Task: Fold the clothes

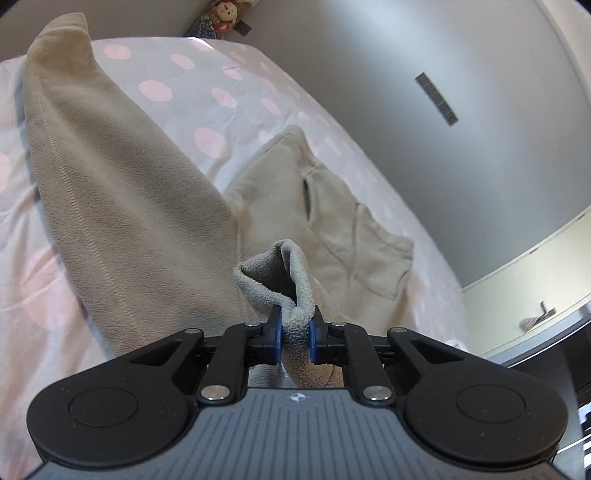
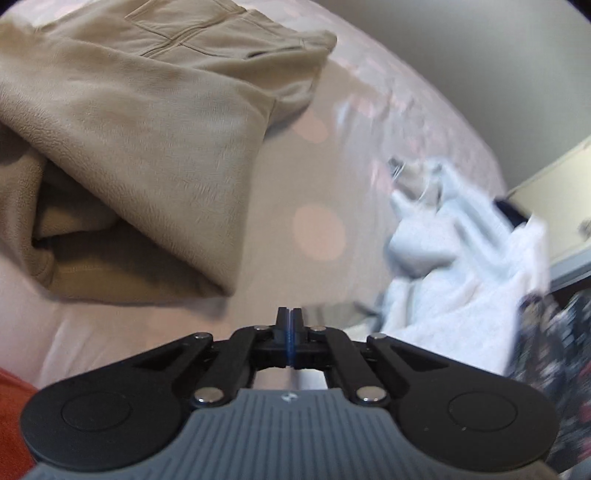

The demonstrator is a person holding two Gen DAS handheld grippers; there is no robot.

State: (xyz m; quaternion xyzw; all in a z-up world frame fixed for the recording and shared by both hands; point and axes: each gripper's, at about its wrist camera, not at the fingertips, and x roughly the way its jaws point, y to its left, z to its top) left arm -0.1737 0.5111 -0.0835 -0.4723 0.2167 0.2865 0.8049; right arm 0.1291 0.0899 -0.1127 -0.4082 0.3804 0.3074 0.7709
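Beige fleece trousers (image 1: pixel 122 206) lie across a bed with a pink-dotted sheet (image 1: pixel 192 96). My left gripper (image 1: pixel 294 328) is shut on a bunched fold of that beige fabric, lifted above the bed; one leg stretches away to the upper left and the waist part with a pocket (image 1: pixel 332 229) lies ahead. In the right wrist view the same trousers (image 2: pixel 155 140) lie folded over themselves at the left. My right gripper (image 2: pixel 290 321) hangs above bare sheet, jaws pressed together with nothing between them.
A heap of white and pale blue clothes (image 2: pixel 461 258) lies on the bed at the right, blurred. Something orange (image 2: pixel 11 417) shows at the lower left. A grey wall (image 1: pixel 424 110) and a cream cabinet (image 1: pixel 535 288) stand beyond the bed. A stuffed toy (image 1: pixel 225 14) sits at the far end.
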